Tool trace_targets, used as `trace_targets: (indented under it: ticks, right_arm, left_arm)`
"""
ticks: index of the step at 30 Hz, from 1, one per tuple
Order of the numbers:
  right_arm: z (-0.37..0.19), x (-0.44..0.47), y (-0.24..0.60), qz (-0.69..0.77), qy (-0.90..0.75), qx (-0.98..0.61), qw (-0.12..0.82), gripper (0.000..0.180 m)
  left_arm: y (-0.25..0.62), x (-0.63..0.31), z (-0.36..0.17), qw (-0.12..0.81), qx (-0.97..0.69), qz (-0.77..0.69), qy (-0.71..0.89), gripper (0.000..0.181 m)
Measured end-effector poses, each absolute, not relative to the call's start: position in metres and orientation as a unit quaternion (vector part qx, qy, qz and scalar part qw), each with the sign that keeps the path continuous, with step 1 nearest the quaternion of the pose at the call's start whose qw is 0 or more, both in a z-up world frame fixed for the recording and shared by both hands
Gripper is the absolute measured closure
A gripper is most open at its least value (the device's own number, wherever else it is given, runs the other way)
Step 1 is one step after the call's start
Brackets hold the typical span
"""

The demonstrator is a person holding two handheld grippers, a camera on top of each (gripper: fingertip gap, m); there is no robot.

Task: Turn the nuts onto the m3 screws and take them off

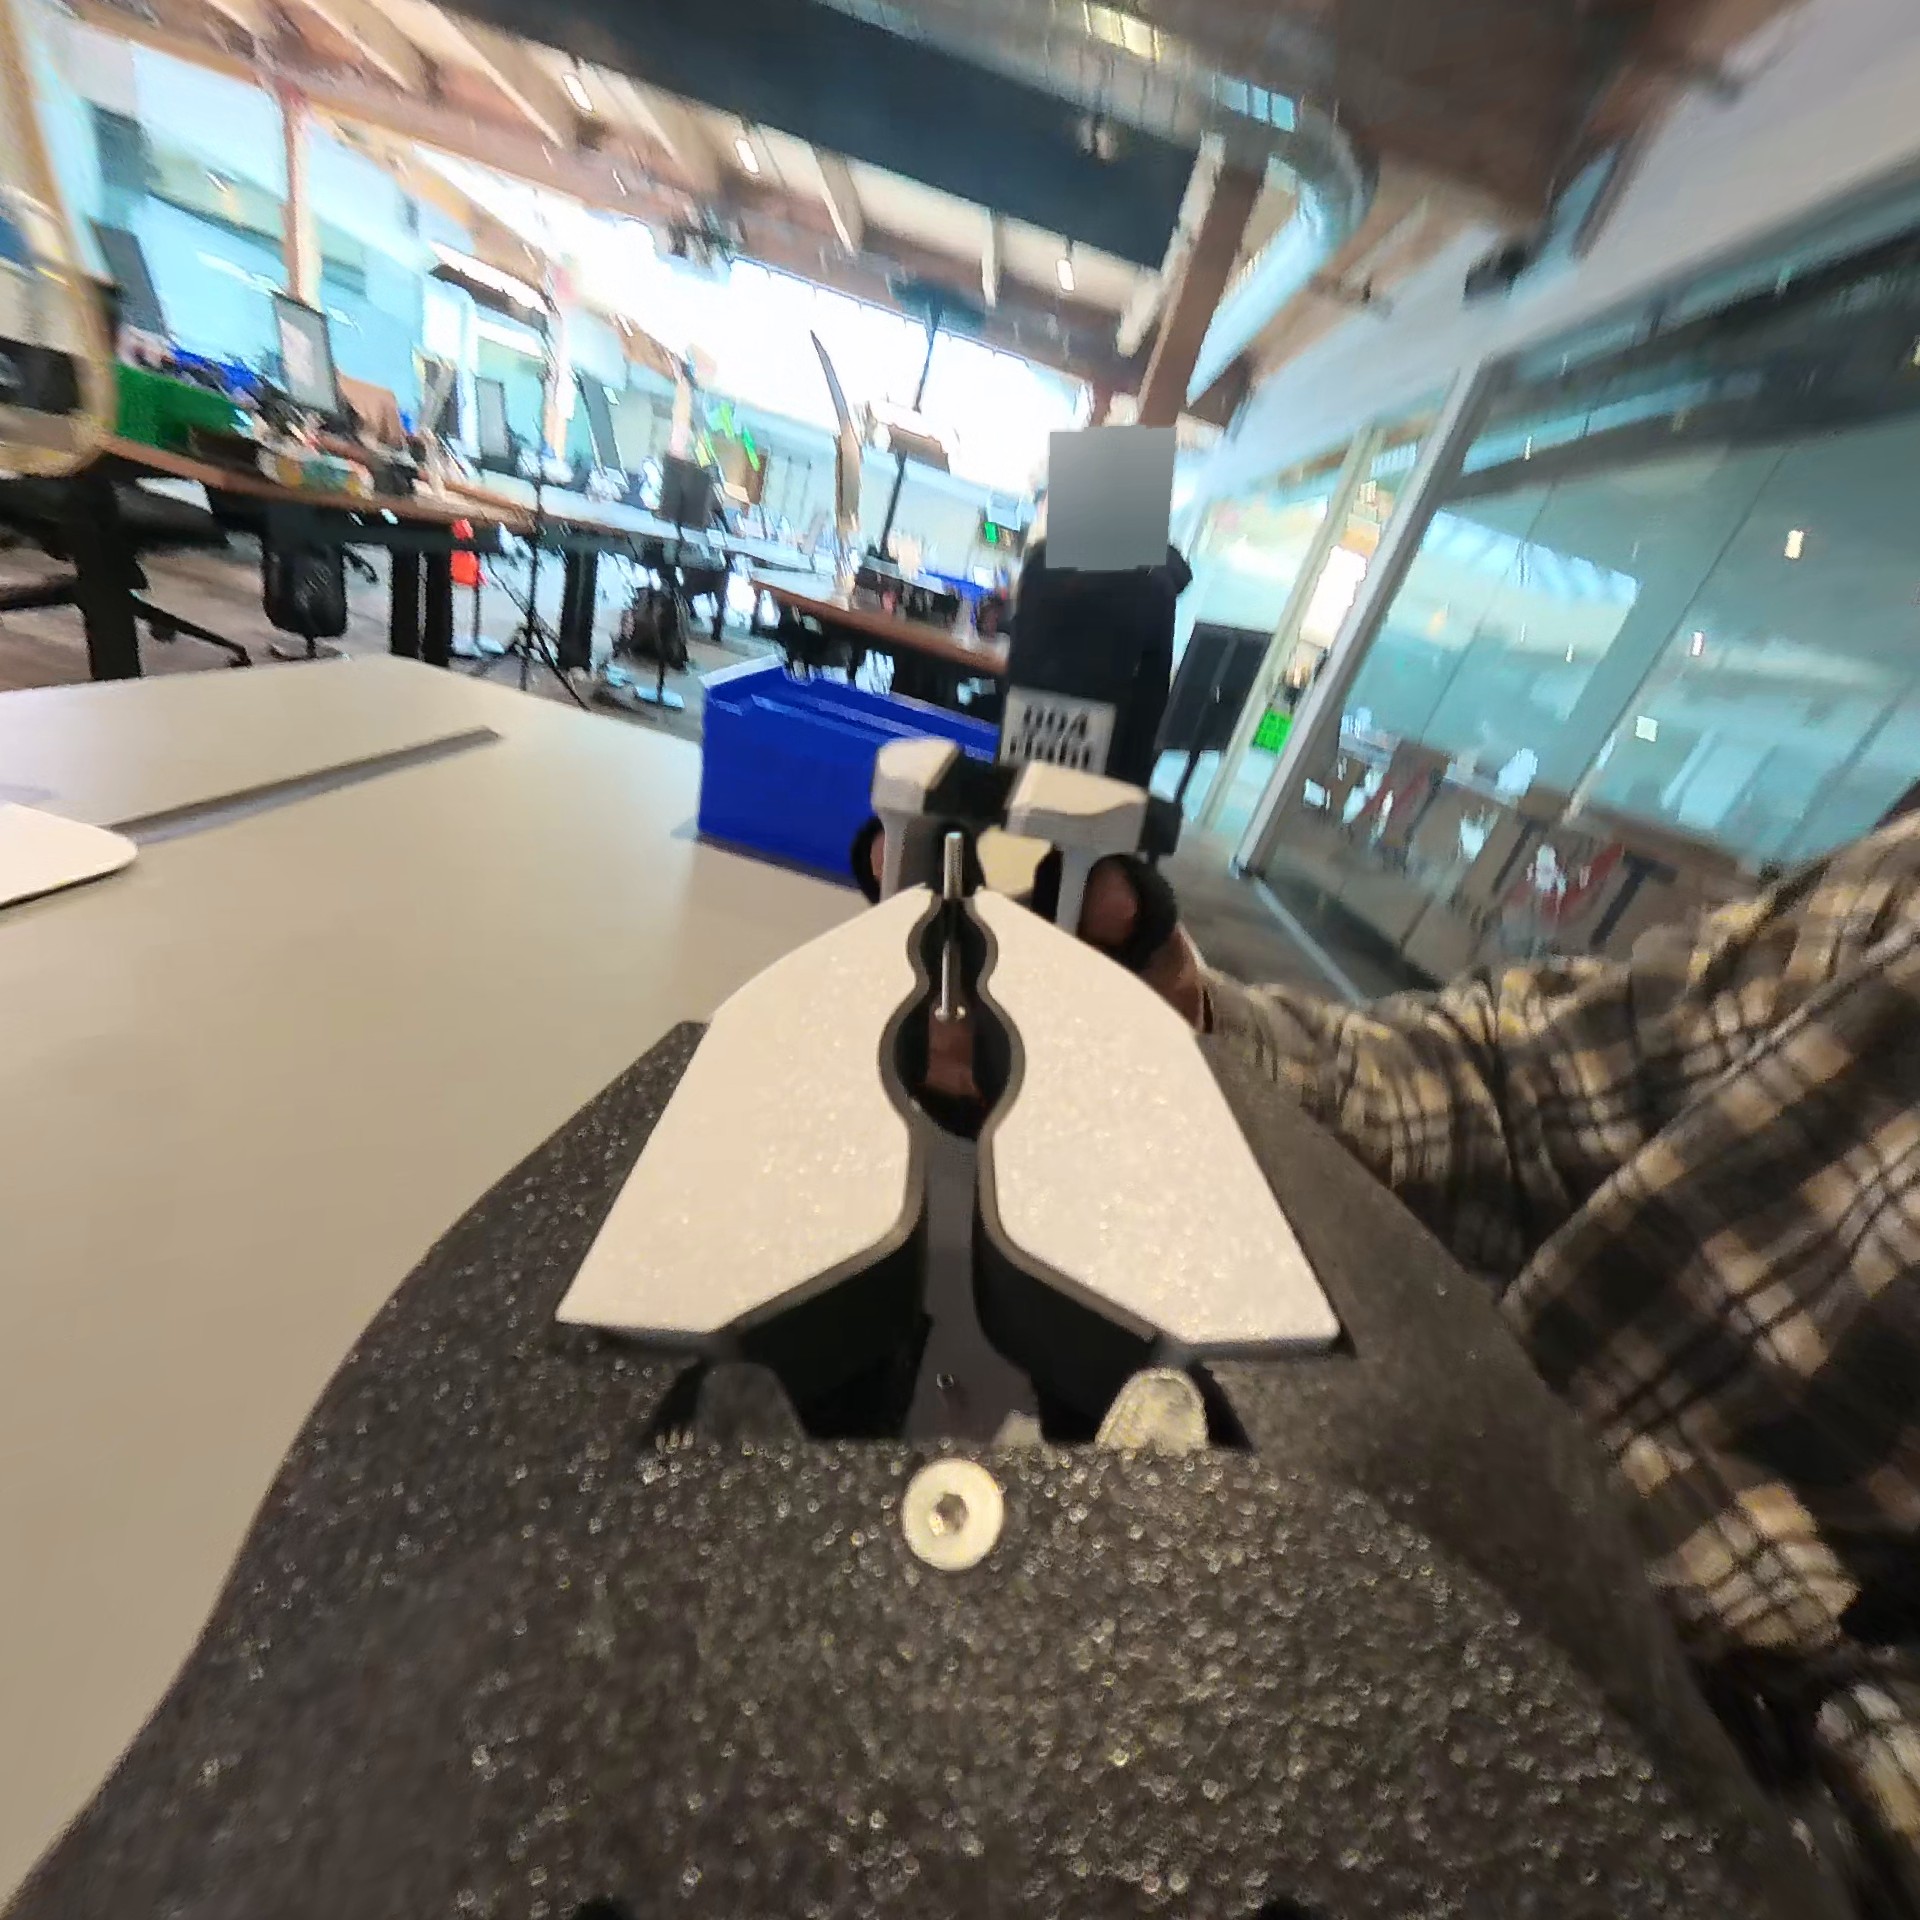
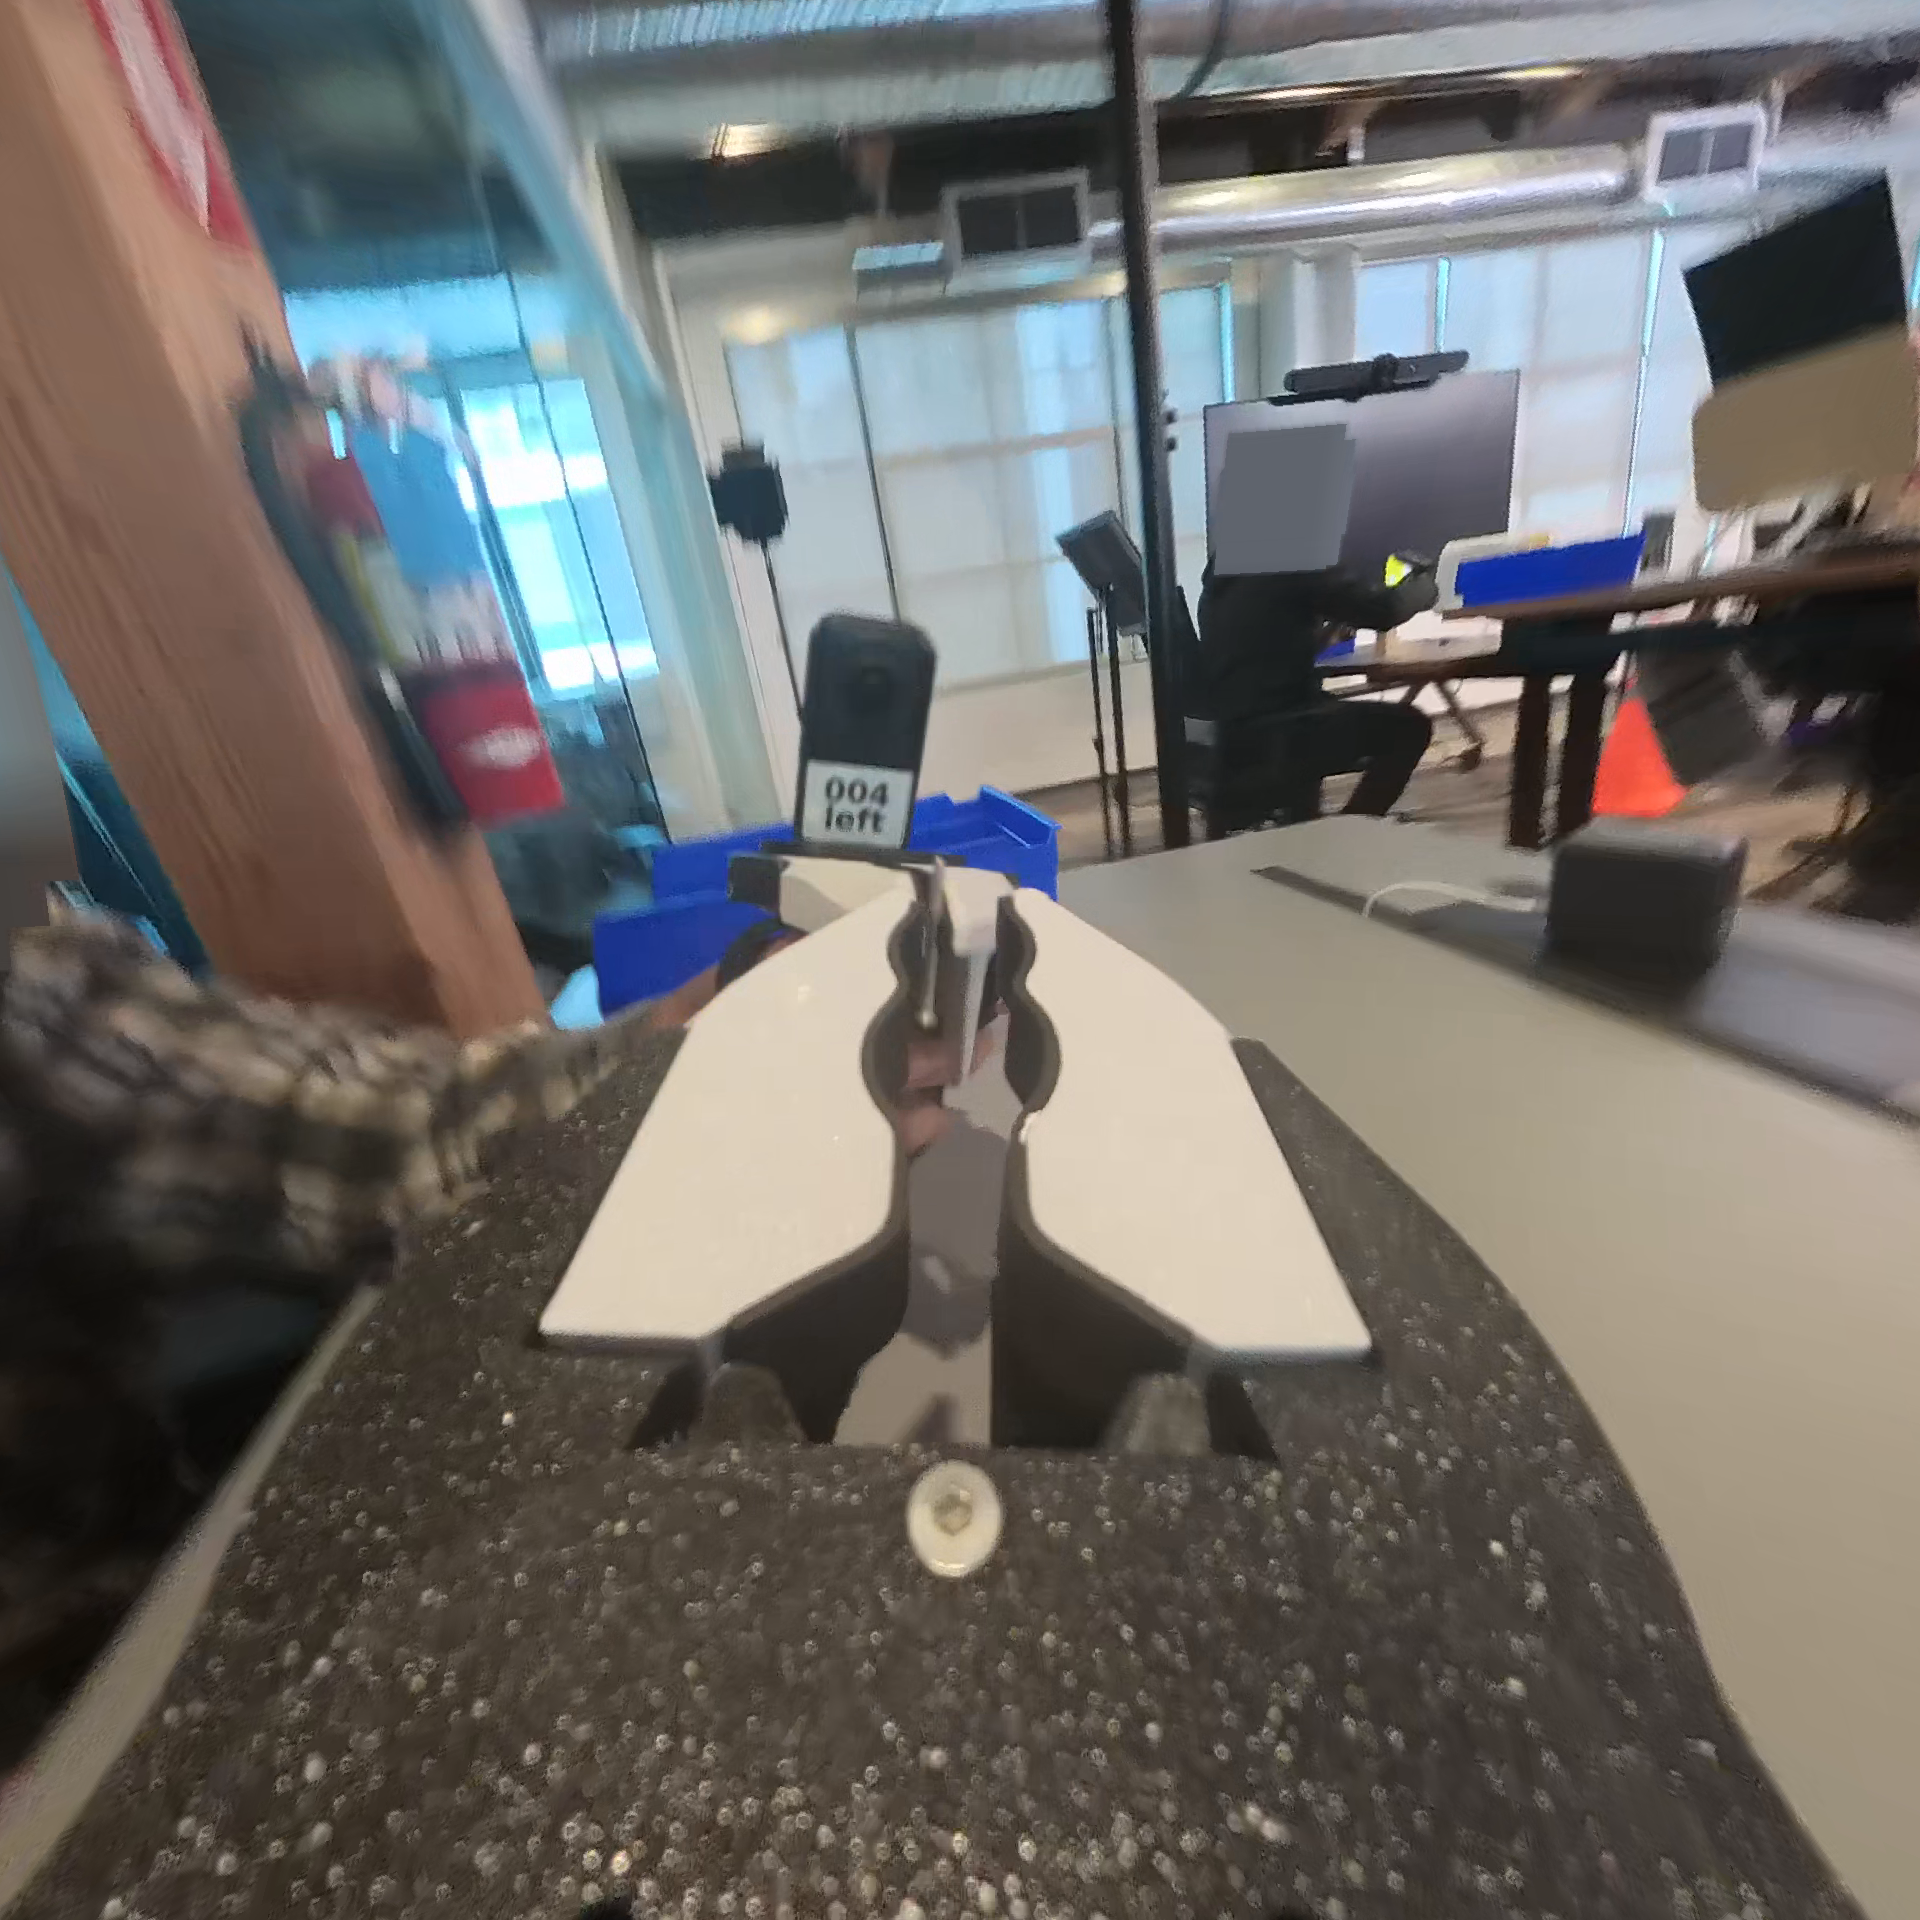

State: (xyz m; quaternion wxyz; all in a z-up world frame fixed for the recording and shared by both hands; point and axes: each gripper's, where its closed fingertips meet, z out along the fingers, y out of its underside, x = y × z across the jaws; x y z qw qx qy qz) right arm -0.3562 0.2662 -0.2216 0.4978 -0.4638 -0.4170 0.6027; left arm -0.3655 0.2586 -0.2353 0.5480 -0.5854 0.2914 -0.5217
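Both grippers are held up above the grey table [image 1: 312, 987], facing each other tip to tip. My left gripper [image 1: 951, 896] is shut on a thin metal m3 screw [image 1: 948, 935]. One end of the screw lies in the finger notch and the shaft sticks out past the tips toward my right gripper [image 1: 982, 800]. In the right wrist view my right gripper [image 2: 958, 902] has its jaws a little apart. The screw [image 2: 932, 956] reaches into that gap, close to the left finger. The left gripper's camera [image 2: 868, 696] is just behind. I cannot make out a nut.
A blue bin [image 1: 800, 758] stands off the table's far edge, and also shows in the right wrist view [image 2: 665, 914]. A plaid sleeve [image 1: 1558, 1143] holds the right gripper. A wooden post [image 2: 156, 520] and a dark box [image 2: 1647, 894] flank the table. A person sits at a far desk. My left and right fingertips are right by each other.
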Motion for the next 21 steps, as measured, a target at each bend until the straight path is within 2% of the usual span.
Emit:
trace_targets:
  ticks: [21]
  right_arm:
    - [-0.225,-0.365,0.25,0.585,-0.463,-0.454,0.487,0.175]
  left_arm:
    - [0.249,-0.346,-0.242,0.531,-0.594,-0.5,0.34,0.179]
